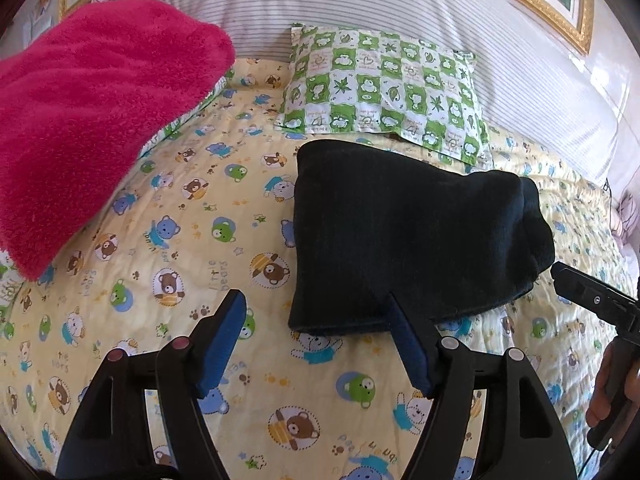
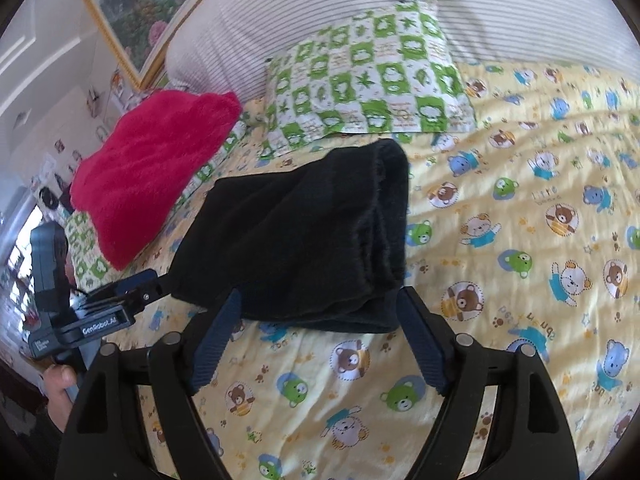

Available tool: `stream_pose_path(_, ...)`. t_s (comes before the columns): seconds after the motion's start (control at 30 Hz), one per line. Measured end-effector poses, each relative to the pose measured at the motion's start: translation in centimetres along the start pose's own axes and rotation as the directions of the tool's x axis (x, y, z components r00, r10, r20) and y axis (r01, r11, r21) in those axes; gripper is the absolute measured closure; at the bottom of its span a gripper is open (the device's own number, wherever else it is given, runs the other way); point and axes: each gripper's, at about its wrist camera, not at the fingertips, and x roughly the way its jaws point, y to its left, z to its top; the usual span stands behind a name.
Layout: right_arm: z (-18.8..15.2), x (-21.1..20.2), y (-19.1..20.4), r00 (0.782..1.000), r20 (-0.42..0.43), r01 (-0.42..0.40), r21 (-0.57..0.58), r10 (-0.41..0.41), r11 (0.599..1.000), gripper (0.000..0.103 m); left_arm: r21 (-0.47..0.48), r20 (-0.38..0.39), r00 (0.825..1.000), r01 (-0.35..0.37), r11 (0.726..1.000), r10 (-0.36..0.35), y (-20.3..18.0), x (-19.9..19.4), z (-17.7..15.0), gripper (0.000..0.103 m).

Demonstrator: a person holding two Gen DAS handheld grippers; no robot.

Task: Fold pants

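The pants (image 1: 416, 236) are lying folded on the bear-print quilt (image 1: 224, 216), with a green checked pillow (image 1: 384, 88) at their twelve o'clock and a pink blanket (image 1: 92, 112) at ten. I am seeing the left gripper (image 1: 316, 320) and right gripper (image 2: 320, 312) both spread wide, gripping nothing.

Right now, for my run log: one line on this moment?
pants: folded, on bedspread | left claw: open, empty | right claw: open, empty | fold: looks complete
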Motion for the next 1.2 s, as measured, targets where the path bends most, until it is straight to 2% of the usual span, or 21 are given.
stream_pose_path(0.2, -0.1, -0.3, 1.7, 1.000, -0.010, -0.003, -0.090, 0.002, 0.996, 0.022, 0.017, 0.018, 1.000, -0.013, 1.000, 0.013, 0.2, -1.1, -0.3, 0.025)
stream_pose_path(0.23, -0.2, -0.4, 2.0, 1.000, -0.011, -0.002, -0.109, 0.001, 0.994, 0.021, 0.023, 0.022, 1.000, -0.021, 1.000, 0.020, 0.2, -1.3, -0.4, 0.022)
stream_pose_path(0.37, -0.6, -0.7, 2.9, 1.000, -0.011, -0.002, -0.179, 0.000, 0.984, 0.011, 0.050, 0.032, 0.999, -0.038, 0.998, 0.036, 0.2, -2.0, -0.9, 0.022)
stream_pose_path(0.5, -1.0, -0.8, 3.7, 1.000, -0.024, 0.002, -0.241, -0.008, 0.971, 0.006, 0.086, 0.037, 0.998, -0.063, 0.994, 0.060, 0.1, -2.3, -1.4, 0.020)
stream_pose_path(0.57, -1.1, -0.8, 3.9, 0.999, -0.034, 0.003, -0.265, -0.013, 0.964, 0.006, 0.108, 0.044, 0.995, -0.088, 0.990, 0.084, -0.1, -2.6, -1.8, 0.019)
stream_pose_path(0.9, -1.3, -0.4, 4.8, 0.997, -0.068, 0.014, -0.364, -0.041, 0.931, 0.005, 0.171, 0.058, 0.995, -0.092, 0.981, 0.083, -0.5, -3.3, -2.5, 0.018)
stream_pose_path(1.2, -1.4, 0.1, 4.4, 0.995, -0.081, 0.017, -0.373, -0.051, 0.928, 0.004, 0.184, 0.051, 0.996, -0.078, 0.980, 0.070, -0.7, -3.1, -2.4, 0.018)
